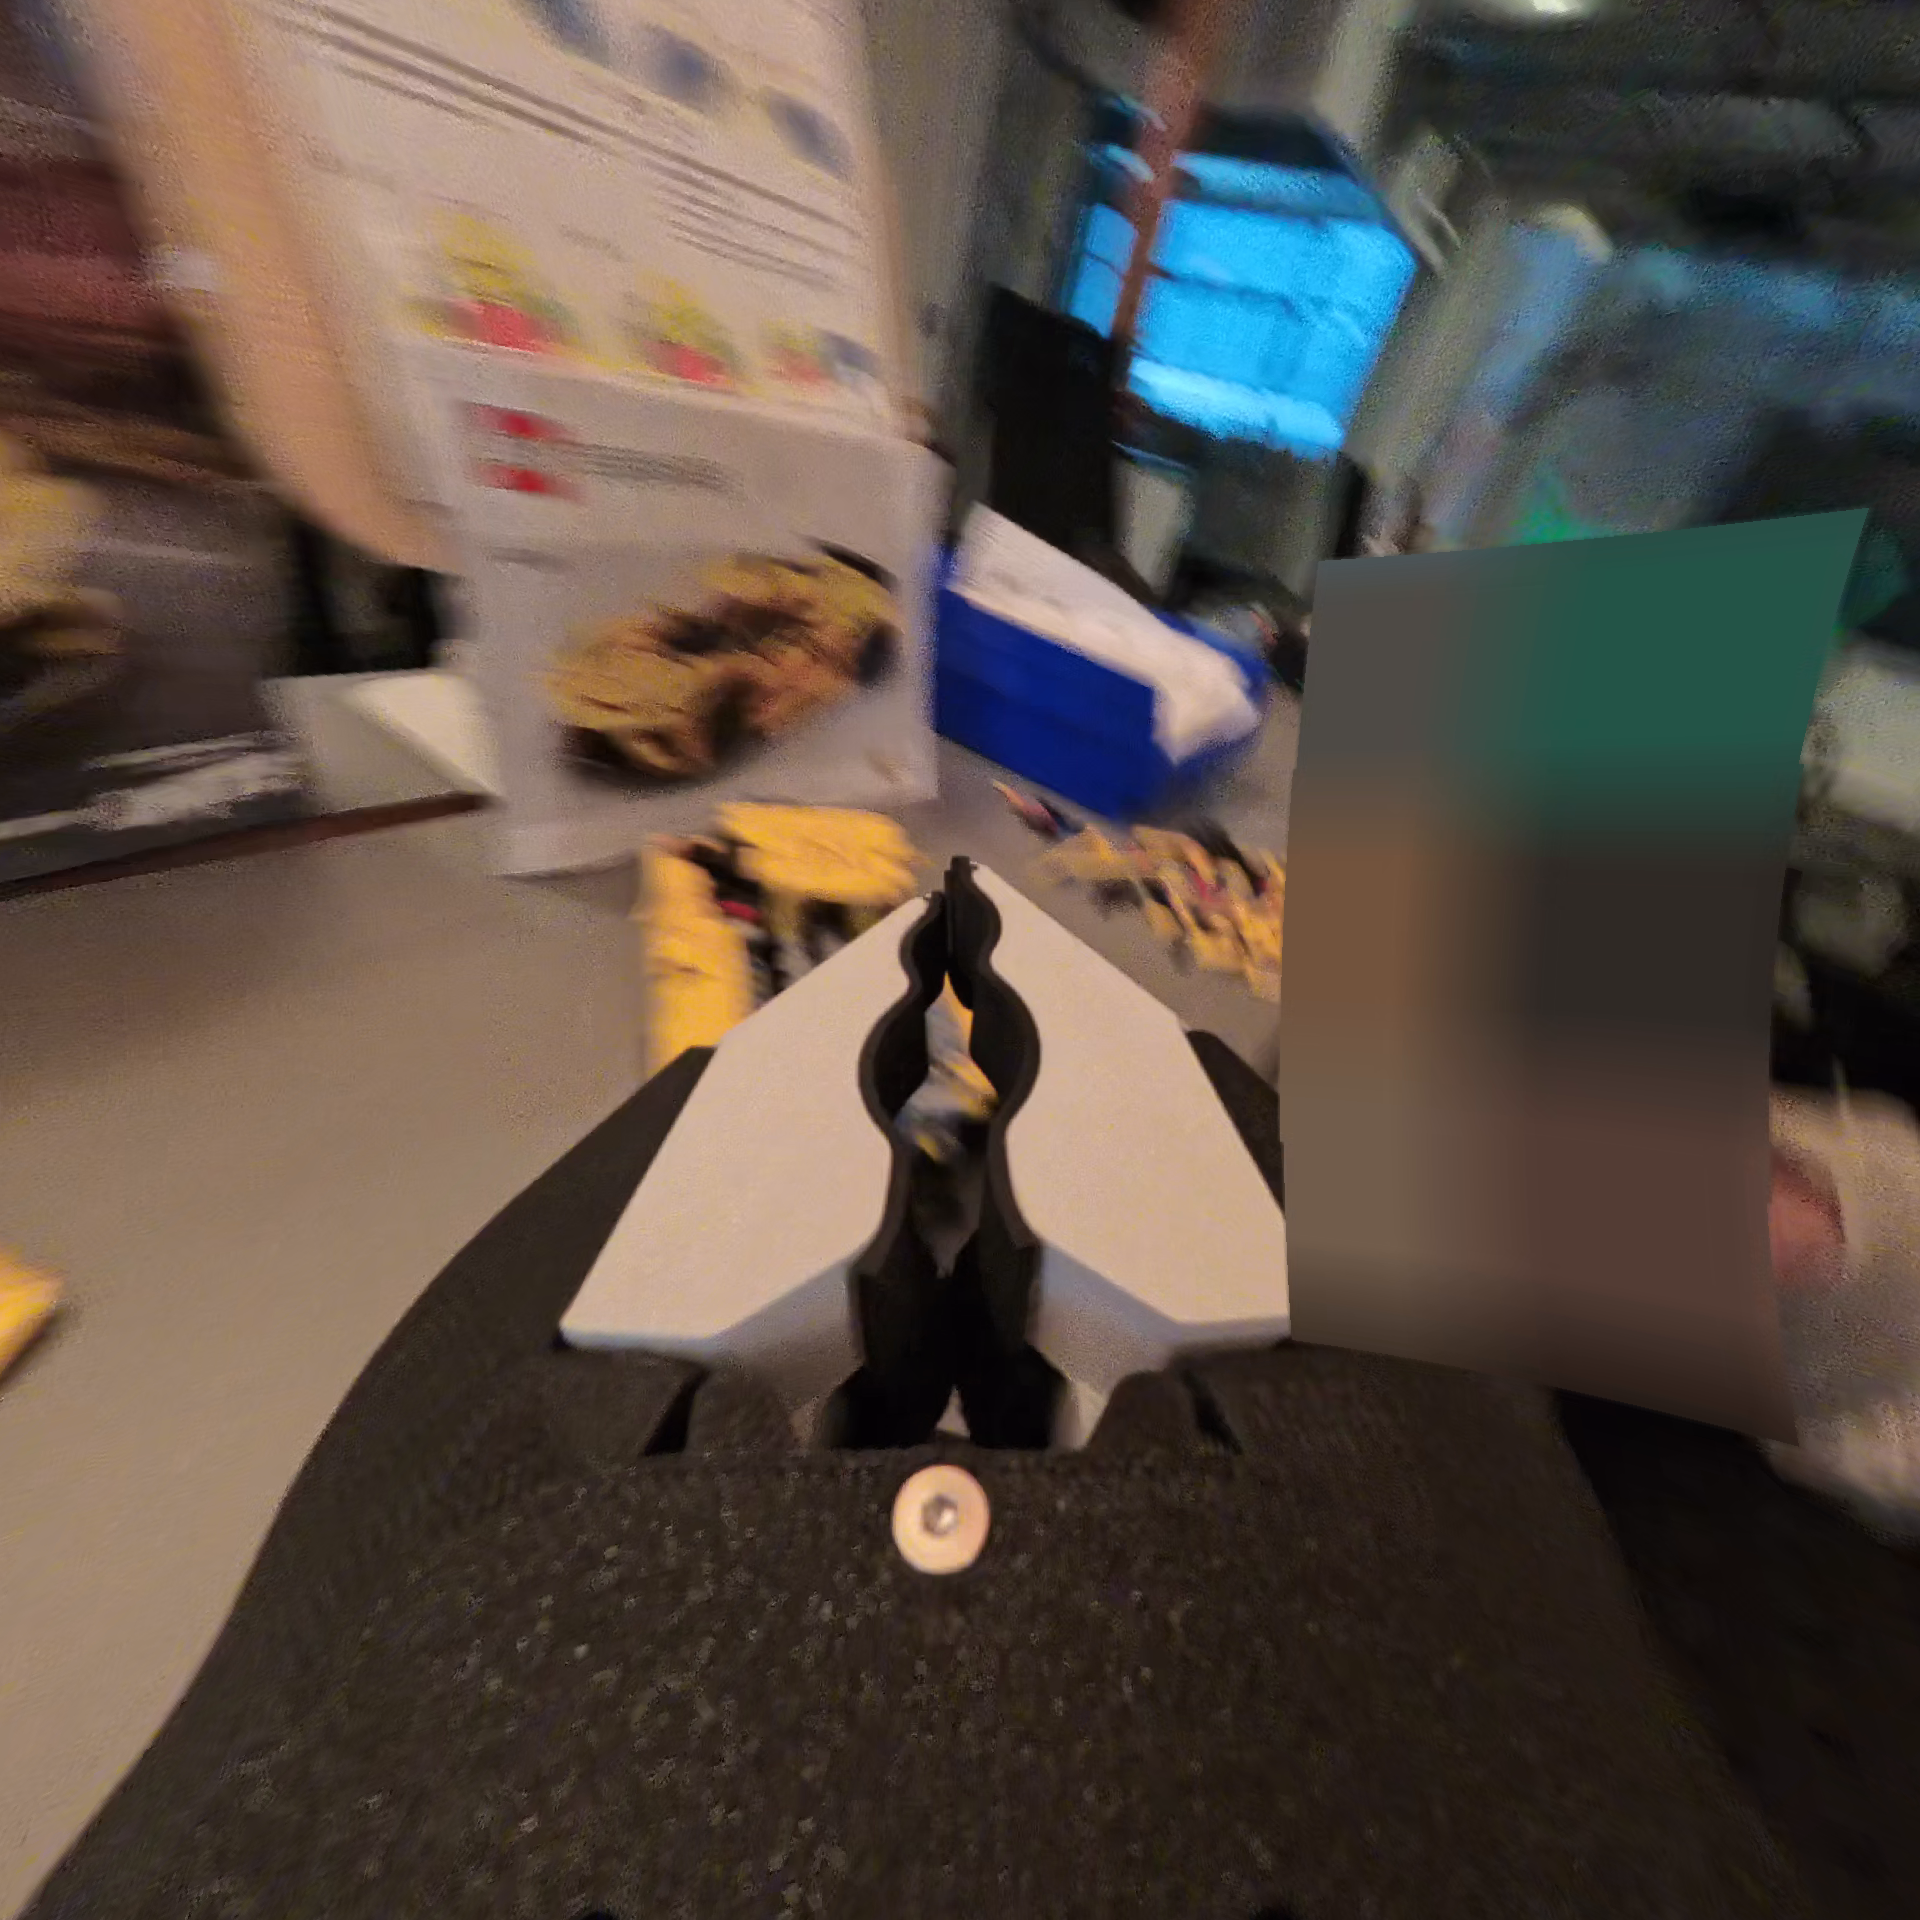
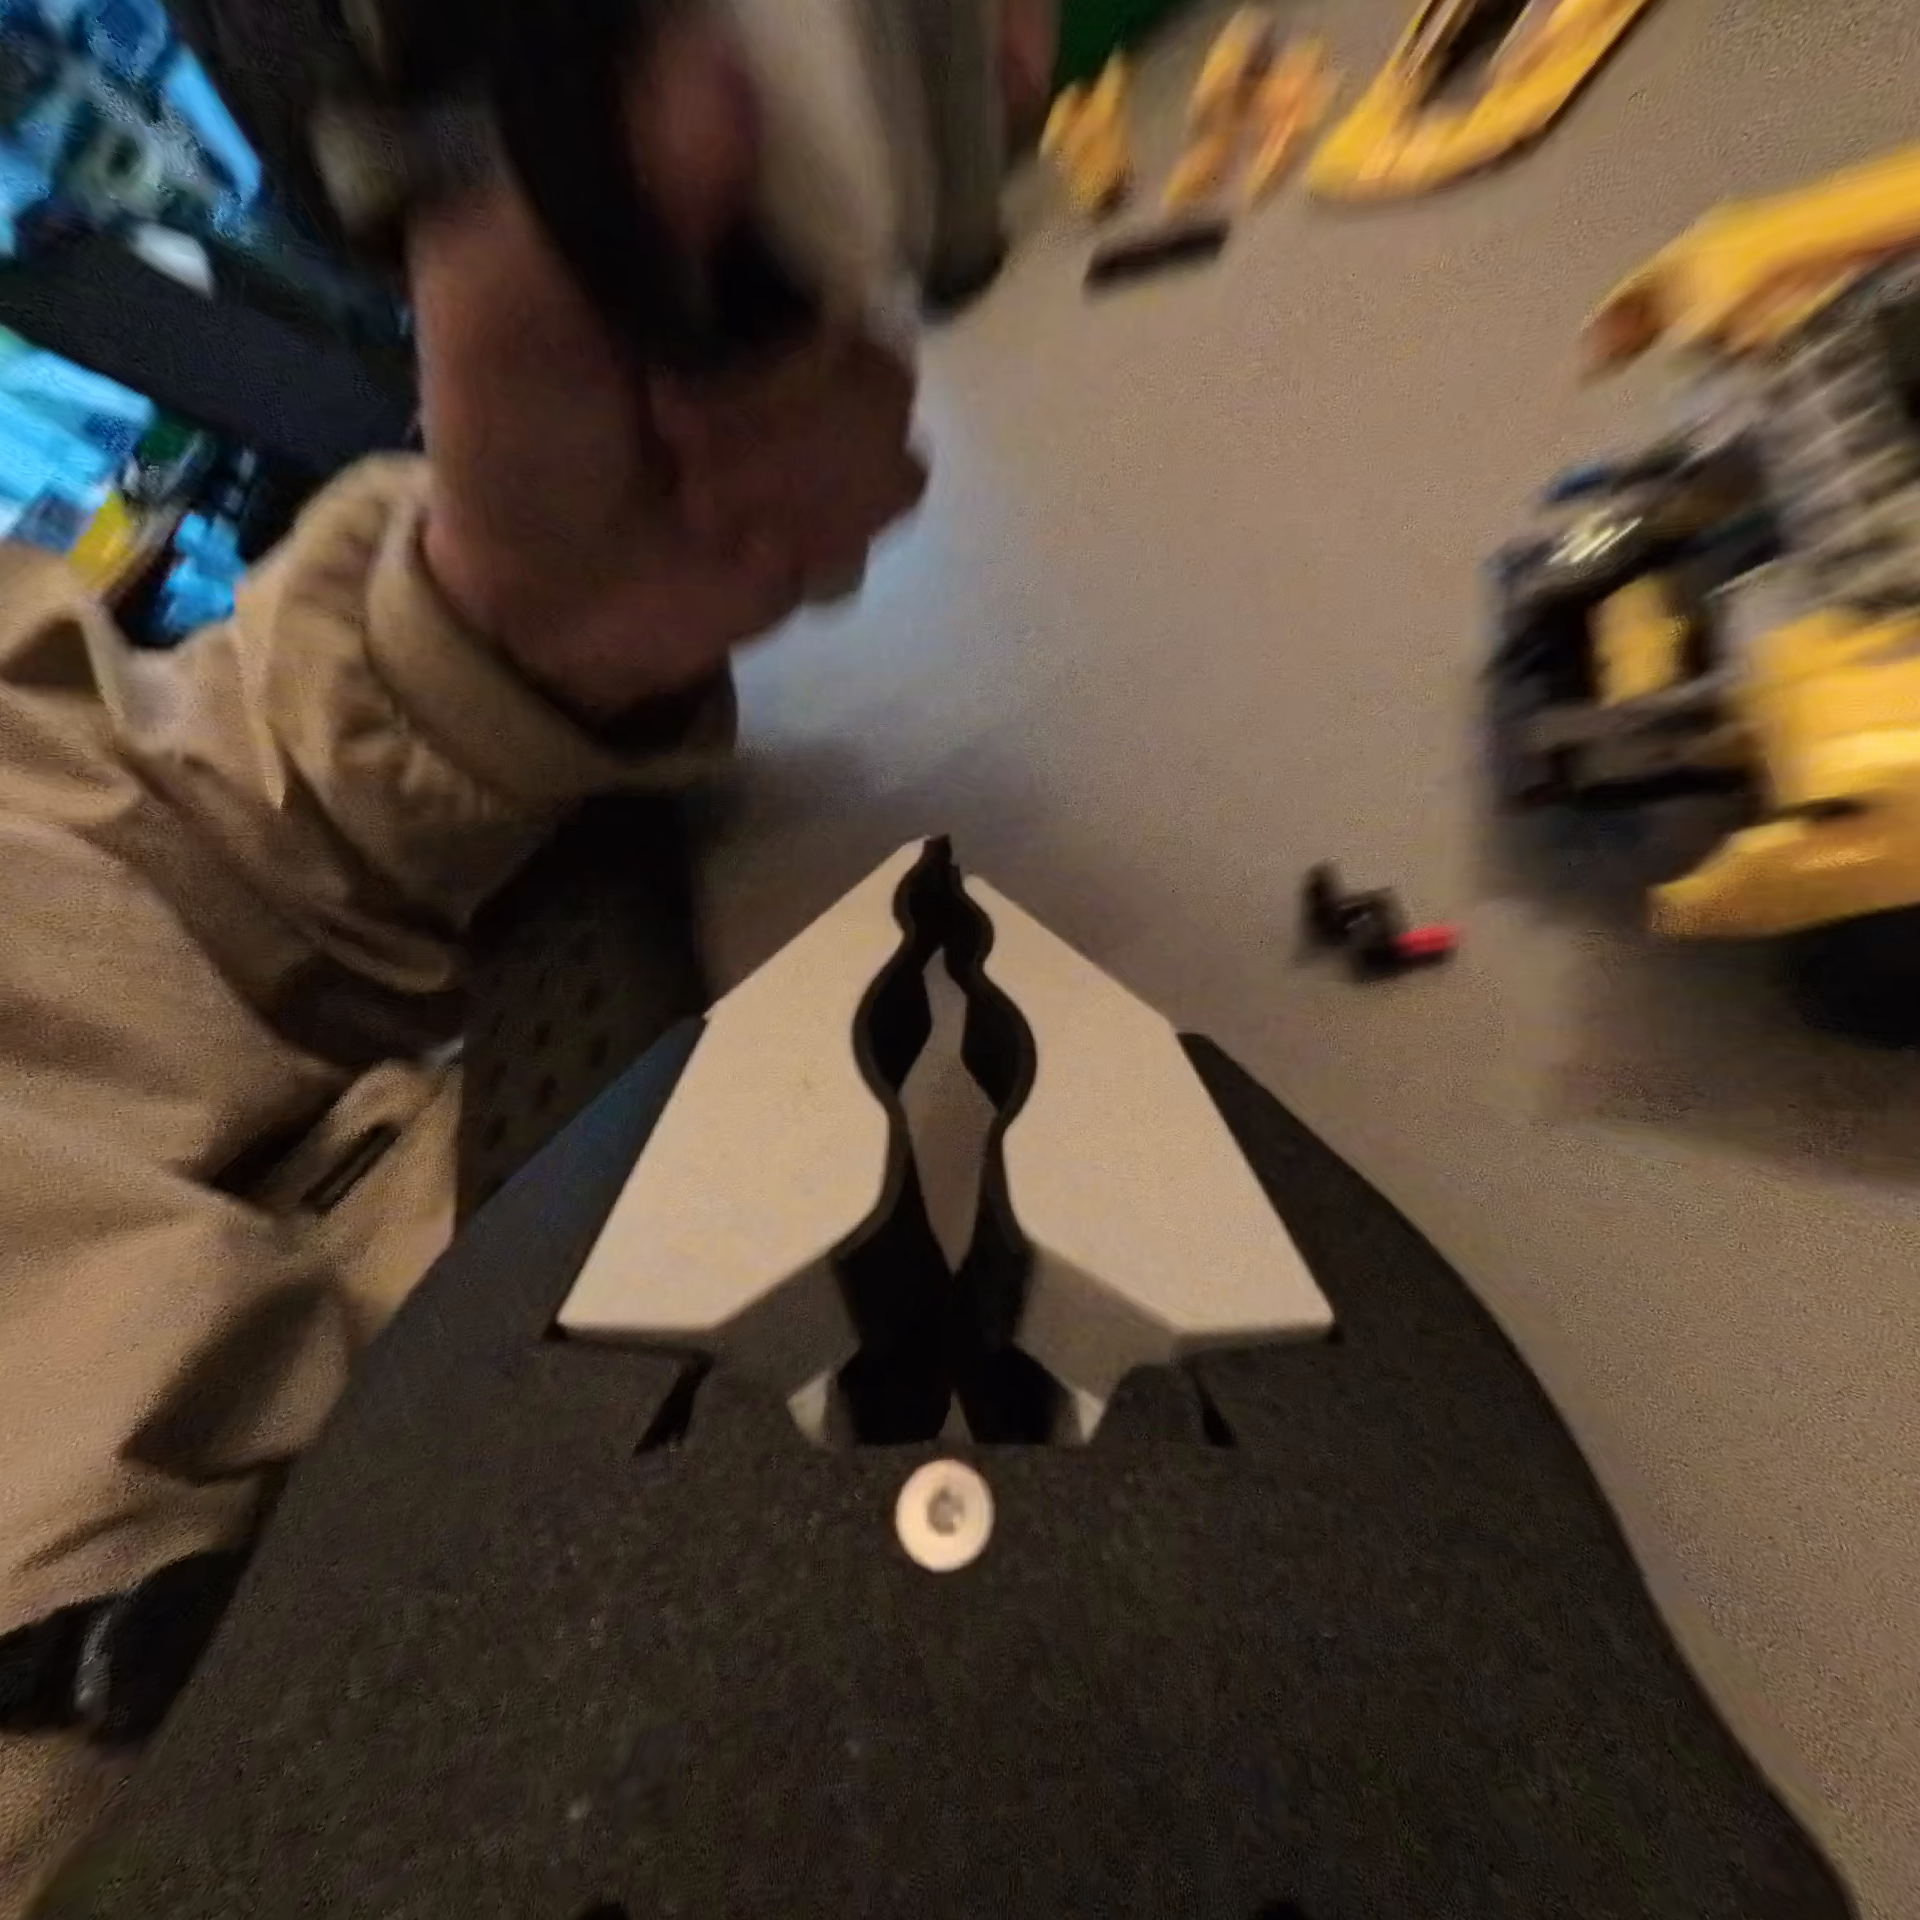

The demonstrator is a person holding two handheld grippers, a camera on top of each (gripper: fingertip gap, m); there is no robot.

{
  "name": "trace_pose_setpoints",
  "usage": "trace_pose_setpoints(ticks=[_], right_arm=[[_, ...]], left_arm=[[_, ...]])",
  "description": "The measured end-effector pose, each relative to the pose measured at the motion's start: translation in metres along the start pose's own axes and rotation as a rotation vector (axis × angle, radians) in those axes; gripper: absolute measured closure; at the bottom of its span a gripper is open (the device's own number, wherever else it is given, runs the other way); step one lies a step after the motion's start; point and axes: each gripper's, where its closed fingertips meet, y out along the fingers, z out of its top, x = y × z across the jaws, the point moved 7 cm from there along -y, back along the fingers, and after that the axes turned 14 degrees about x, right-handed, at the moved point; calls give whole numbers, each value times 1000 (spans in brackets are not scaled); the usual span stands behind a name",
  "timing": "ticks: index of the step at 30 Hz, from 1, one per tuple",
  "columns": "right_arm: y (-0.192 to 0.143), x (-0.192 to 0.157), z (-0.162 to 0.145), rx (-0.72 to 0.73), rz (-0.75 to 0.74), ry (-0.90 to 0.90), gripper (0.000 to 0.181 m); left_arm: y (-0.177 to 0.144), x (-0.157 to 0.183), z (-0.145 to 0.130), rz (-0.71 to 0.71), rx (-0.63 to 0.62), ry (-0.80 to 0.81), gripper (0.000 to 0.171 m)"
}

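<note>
Left wrist view: a large printed box bearing a picture of a yellow car is standing at the left on the grey table, and a blue bin filled with white material is sitting just to its right. In front of the box, a yellow-and-black toy model is lying on the table, with a loose pile of yellow pieces spreading out to its right. The left gripper is hovering above the table, pointing toward the model, its fingers pressed together at the tips and gripping nothing. The whole scene is blurring heavily.

Right wrist view: a beige sleeve is filling the left side, and the bare hand emerging from it is clenching something dark, too blurred to identify. At centre, the right gripper is hanging over the bare table, its fingers meeting at the tips with nothing between them. To its right, a small black-and-red piece is lying alone on the surface. Farther right, a yellow-and-black toy vehicle is sitting near the frame's edge, while a row of yellow parts is lying across the top.
</note>
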Motion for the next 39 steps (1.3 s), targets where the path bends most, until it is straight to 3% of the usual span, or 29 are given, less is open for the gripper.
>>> trace_pose_setpoints(ticks=[1, 2, 3, 4, 6, 10, 12, 14, 16, 20, 22, 24, 39], right_arm=[[7, -6, -10, -53, -13, -40, 181], [0, -8, 10, 68, -61, -147, 181], [-14, -3, 33, 207, -98, -160, 181], [-20, 4, 41, 257, -103, -115, 181], [-15, 5, 37, 263, -97, -79, 181], [-21, 2, 49, 324, -300, -410, 181], [-25, -3, 54, 390, -361, -527, 158], [-31, -11, 60, 506, -365, -581, 151], [-41, -21, 68, 655, -284, -477, 147], [-51, -25, 77, 821, 96, 54, 156], [-46, -27, 77, 904, 248, 243, 152], [-36, -26, 73, 918, 307, 356, 151], [-28, -18, 73, 962, 307, 396, 178]], left_arm=[[-6, -17, 24, 31, 104, -43, 171], [-11, -21, 34, 24, 146, -33, 171], [-14, -21, 30, 8, 141, -48, 171], [-15, -21, 19, -1, 112, -122, 171], [-15, -20, 5, -62, 90, -302, 171], [-8, -2, -3, -140, 44, -243, 171], [-4, 7, -10, -162, 16, -217, 171], [-2, 20, -12, -241, 47, -297, 171], [-1, 33, -7, -324, 138, -414, 171], [-2, 45, 4, -362, 336, -587, 171], [-3, 49, 6, -313, 394, -536, 171], [-3, 50, 7, -262, 430, -476, 171], [4, 55, -2, -225, 412, -374, 171]])
